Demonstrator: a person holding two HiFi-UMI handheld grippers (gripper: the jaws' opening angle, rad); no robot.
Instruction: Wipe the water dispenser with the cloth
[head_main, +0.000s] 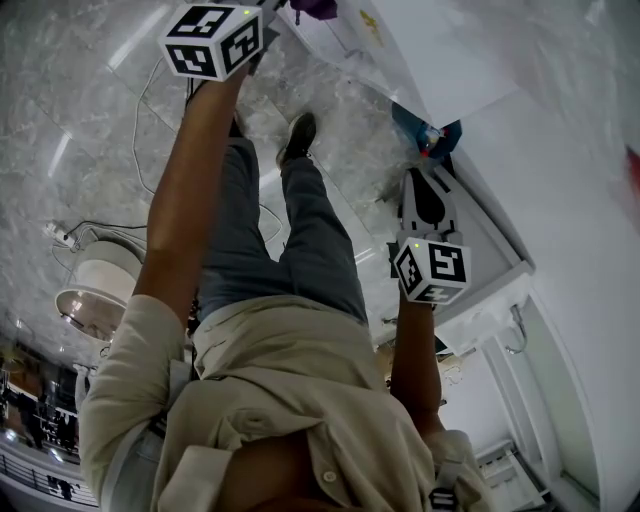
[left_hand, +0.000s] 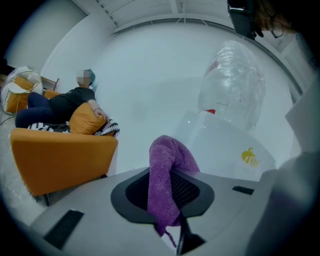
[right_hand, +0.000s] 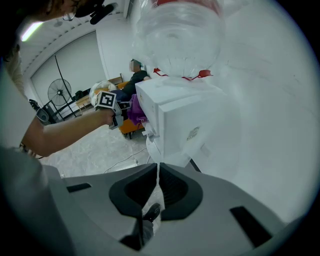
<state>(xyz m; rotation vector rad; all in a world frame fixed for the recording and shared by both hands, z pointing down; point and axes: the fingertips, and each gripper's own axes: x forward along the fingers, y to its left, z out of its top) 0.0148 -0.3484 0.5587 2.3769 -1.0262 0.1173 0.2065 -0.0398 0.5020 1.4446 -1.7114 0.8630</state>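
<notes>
The purple cloth (left_hand: 166, 152) is clenched in the left tongs (left_hand: 170, 175), held up just beside the white water dispenser (right_hand: 185, 120), which carries a clear bottle (left_hand: 232, 82). The right tongs (right_hand: 157, 175) are pressed together on nothing, near the dispenser

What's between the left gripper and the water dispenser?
A purple cloth, pinched by the left gripper, hangs before the water dispenser; the left gripper view shows it.
</notes>
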